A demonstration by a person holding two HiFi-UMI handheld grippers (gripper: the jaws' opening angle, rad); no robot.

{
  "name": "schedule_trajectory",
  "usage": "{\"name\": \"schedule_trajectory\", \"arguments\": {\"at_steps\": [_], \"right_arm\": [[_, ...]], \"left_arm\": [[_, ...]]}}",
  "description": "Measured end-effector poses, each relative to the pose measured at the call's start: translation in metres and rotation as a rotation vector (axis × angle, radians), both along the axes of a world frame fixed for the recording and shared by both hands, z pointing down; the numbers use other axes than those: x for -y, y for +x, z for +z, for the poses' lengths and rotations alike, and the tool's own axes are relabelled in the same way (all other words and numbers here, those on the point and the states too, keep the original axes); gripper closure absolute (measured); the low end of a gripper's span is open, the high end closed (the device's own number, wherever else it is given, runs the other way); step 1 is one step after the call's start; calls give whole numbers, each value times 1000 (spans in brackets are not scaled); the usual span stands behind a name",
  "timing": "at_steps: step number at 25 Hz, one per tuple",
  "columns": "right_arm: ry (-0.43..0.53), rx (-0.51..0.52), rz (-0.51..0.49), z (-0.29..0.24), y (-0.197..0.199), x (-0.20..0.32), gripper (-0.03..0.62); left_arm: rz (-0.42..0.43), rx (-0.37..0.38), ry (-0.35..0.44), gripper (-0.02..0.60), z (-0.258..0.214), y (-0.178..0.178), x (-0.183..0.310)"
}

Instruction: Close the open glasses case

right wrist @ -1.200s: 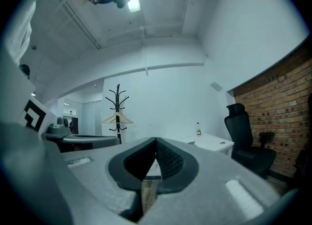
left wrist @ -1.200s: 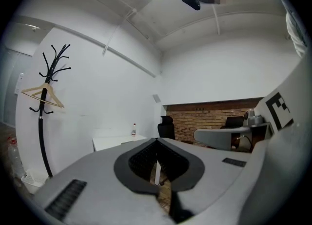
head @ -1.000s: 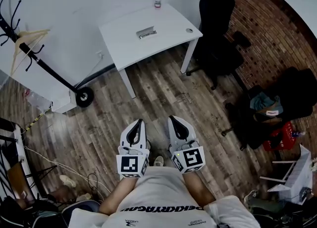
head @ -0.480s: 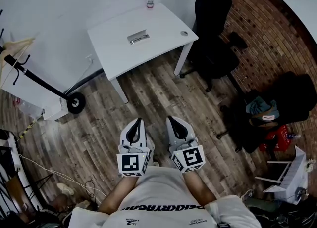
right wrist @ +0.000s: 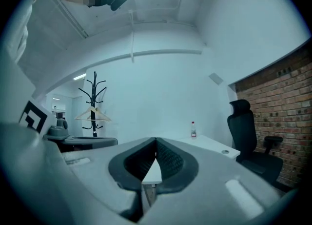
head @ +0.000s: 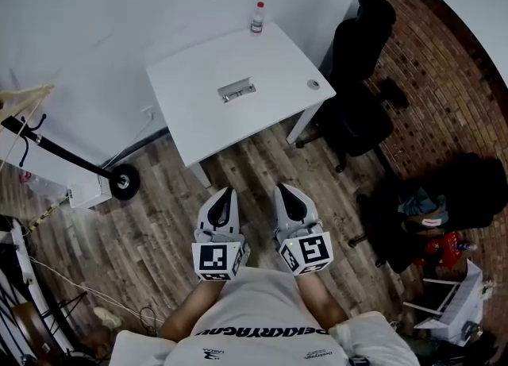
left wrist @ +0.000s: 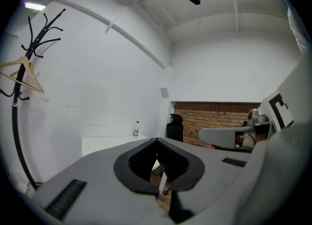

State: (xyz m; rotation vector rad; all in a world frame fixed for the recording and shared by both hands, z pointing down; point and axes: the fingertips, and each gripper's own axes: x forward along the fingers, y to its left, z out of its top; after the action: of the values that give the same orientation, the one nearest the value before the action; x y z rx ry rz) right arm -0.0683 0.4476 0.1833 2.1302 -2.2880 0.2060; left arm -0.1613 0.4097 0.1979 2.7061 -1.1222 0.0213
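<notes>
The open glasses case (head: 236,90) lies near the middle of the white table (head: 190,110), small and grey in the head view. Both grippers are held close to my body, well short of the table and above the wooden floor. My left gripper (head: 223,195) is shut, its tips touching, with nothing in it. My right gripper (head: 282,192) is shut too, and empty. In the left gripper view (left wrist: 157,141) and the right gripper view (right wrist: 156,141) the jaws meet at the tips; the case is hidden behind them.
A small bottle (head: 257,17) stands at the table's far edge and a small round object (head: 313,84) lies near its right corner. A black office chair (head: 357,78) is right of the table by a brick wall. A coat stand (head: 48,146) with a wheeled base is at left.
The view has shifted: the table now sits nearer and more centred ahead of me. Both grippers keep their place in front of my body, still shut.
</notes>
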Motion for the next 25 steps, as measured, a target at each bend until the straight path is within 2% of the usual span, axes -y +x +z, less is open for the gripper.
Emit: {"name": "schedule_trajectory", "arguments": {"at_steps": [6,11,16,25], "right_arm": [[1,-5,4,-8,13,91,592],[-11,-2,26,-2,25,144,592],[-18,1,34,9,32,177,592],[-26,6,14,20,51,217,592]], "left_arm": [[16,-17,4,584,-9,21,96],[38,-23,-5,584,-7,33,153],[52,-28,-17,584,2,44,187],[5,-17,-58,584,23,57,226]]}}
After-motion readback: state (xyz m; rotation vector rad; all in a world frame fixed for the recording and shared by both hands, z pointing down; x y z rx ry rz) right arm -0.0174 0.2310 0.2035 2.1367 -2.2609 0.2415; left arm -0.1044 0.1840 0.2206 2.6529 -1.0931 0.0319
